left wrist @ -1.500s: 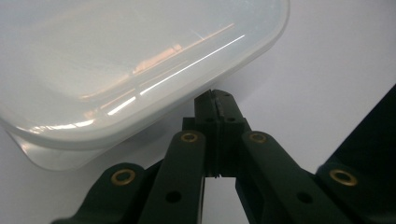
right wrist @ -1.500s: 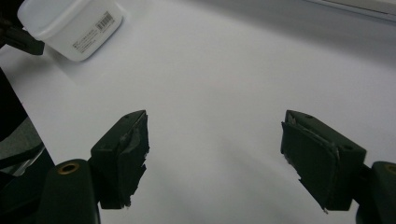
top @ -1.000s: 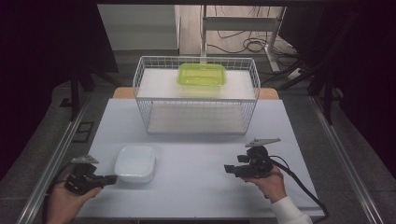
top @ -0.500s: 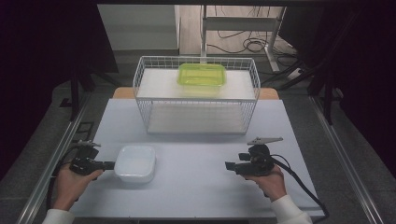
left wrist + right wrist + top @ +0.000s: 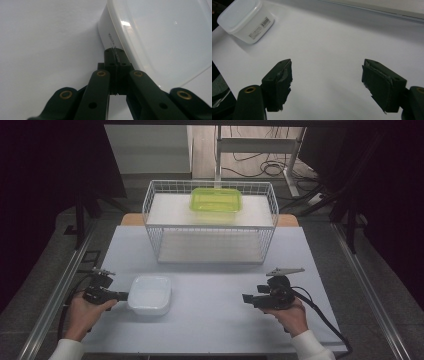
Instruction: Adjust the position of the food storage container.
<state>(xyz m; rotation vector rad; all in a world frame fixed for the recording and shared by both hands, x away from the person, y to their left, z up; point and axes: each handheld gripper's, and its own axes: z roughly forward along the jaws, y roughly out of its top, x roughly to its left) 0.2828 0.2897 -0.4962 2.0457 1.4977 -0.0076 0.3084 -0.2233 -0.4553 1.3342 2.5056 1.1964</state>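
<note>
The left claw (image 5: 121,295) has slid across the counter (image 5: 215,320) to the white box (image 5: 150,293). A second ago it was off to the side; now its shut tips touch the box's near wall, with nothing between them. It looks ready to push the box, not grab it. The right claw (image 5: 246,298) has stayed put, well apart from the box, jaws wide and empty. Farther back stands a wire basket (image 5: 210,227) with a green box (image 5: 216,200) on top.
</note>
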